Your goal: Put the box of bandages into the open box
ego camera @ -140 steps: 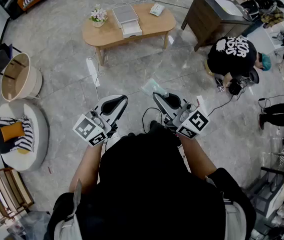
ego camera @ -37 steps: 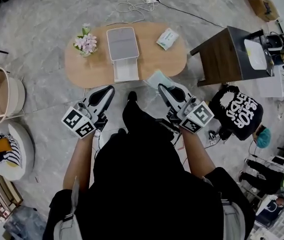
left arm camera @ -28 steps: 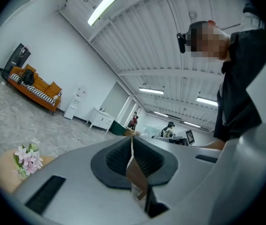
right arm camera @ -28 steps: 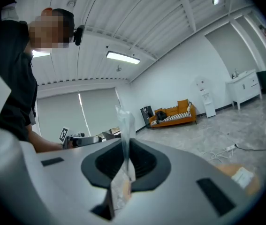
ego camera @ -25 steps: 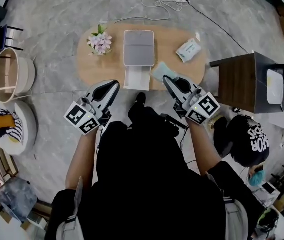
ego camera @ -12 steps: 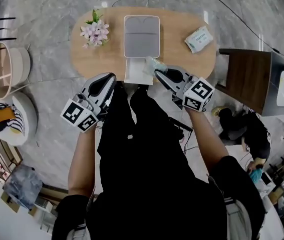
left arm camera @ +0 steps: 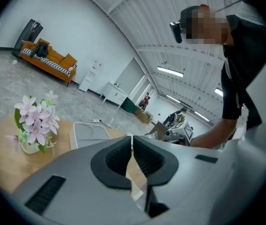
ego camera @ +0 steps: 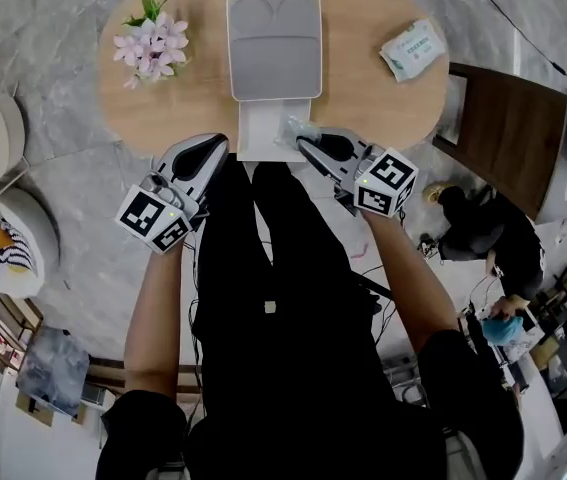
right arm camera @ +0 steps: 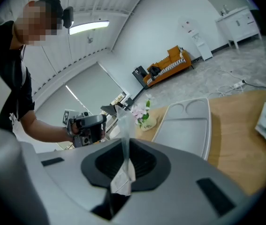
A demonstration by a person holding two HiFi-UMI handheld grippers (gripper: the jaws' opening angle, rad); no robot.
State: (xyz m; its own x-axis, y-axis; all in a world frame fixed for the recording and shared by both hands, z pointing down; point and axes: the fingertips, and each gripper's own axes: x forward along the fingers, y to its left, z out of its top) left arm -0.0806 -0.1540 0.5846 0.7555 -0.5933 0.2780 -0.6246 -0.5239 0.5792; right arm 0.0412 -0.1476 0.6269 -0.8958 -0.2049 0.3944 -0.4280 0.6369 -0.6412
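Light wood desk point(ego camera: 363, 98), pale grey open box point(ego camera: 273, 48), pink flowers point(ego camera: 151, 44), green-and-white wipes packet point(ego camera: 413, 49), translucent pale-green bandage packet point(ego camera: 298, 128).

Pinches the thin, translucent box of bandages point(right arm camera: 123, 125) edge-up in the right hand-held gripper point(ego camera: 305, 144), beside the open box's point(ego camera: 273, 43) white near half; grey lid laid flat behind on the tabletop point(ego camera: 383, 108).

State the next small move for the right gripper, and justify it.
Probably ease the right gripper slightly left over the open box before releasing: its jaws pinch the pale packet, which sits only at the white base's right edge.
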